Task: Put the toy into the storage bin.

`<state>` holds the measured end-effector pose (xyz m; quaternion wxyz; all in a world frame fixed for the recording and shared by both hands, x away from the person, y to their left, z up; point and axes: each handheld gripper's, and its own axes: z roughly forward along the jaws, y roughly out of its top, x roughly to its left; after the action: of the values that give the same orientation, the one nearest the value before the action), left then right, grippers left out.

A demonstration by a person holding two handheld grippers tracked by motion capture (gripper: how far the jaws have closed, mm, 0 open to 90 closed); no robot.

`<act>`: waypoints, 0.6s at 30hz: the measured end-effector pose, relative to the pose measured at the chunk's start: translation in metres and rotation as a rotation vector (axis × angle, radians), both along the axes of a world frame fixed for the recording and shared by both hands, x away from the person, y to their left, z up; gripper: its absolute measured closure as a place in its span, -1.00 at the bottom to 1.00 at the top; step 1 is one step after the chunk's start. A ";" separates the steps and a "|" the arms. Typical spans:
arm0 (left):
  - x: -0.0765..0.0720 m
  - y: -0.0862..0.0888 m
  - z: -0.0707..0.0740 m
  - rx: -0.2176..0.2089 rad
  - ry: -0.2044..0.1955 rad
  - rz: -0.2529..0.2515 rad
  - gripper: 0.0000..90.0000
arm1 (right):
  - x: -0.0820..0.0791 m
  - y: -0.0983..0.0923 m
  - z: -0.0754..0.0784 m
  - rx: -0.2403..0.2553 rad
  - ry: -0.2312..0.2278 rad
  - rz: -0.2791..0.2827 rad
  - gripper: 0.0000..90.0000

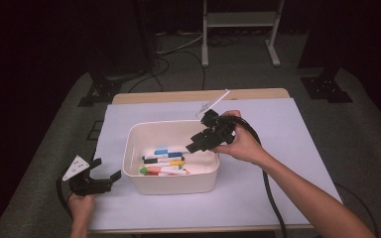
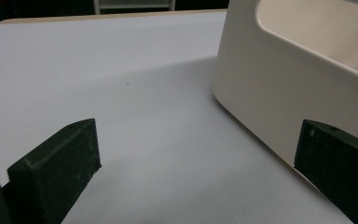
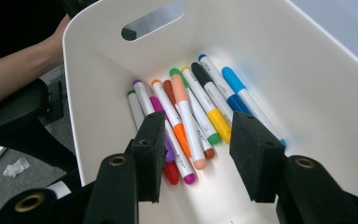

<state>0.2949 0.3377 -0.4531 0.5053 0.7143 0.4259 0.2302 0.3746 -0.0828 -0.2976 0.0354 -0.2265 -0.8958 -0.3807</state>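
A white bin [image 1: 171, 183] stands in the middle of the table with several coloured markers [image 1: 163, 162] lying on its bottom. My right gripper [image 1: 194, 141] hovers over the bin's right rim, tilted down into it. In the right gripper view its jaws [image 3: 198, 158] stand open above the markers [image 3: 186, 112], with nothing between the pads. My left gripper [image 1: 106, 176] rests low at the bin's left side, near the table's front edge. Its jaws [image 2: 196, 154] are open and hold nothing, and the bin's outer wall [image 2: 279, 93] is just to their right.
A white sheet [image 1: 287, 129] covers the tabletop. A slim white stick-like object [image 1: 213, 103] lies at the sheet's far edge behind the bin. Beyond the table, a white stand [image 1: 240, 20] and cables sit on the floor. The bin has a handle slot [image 3: 153, 19].
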 end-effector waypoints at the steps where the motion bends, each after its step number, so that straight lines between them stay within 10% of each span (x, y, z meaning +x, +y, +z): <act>1: 0.000 0.000 0.000 0.000 0.000 0.000 -1.00 | 0.000 -0.003 0.001 0.004 0.000 -0.004 0.21; 18: 0.000 0.000 0.000 0.001 -0.001 0.004 -1.00 | -0.005 -0.079 0.001 0.057 -0.007 -0.133 0.15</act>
<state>0.2948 0.3373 -0.4531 0.5045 0.7138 0.4269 0.2317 0.3700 -0.1620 -0.2968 0.0132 -0.2829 -0.8677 -0.4084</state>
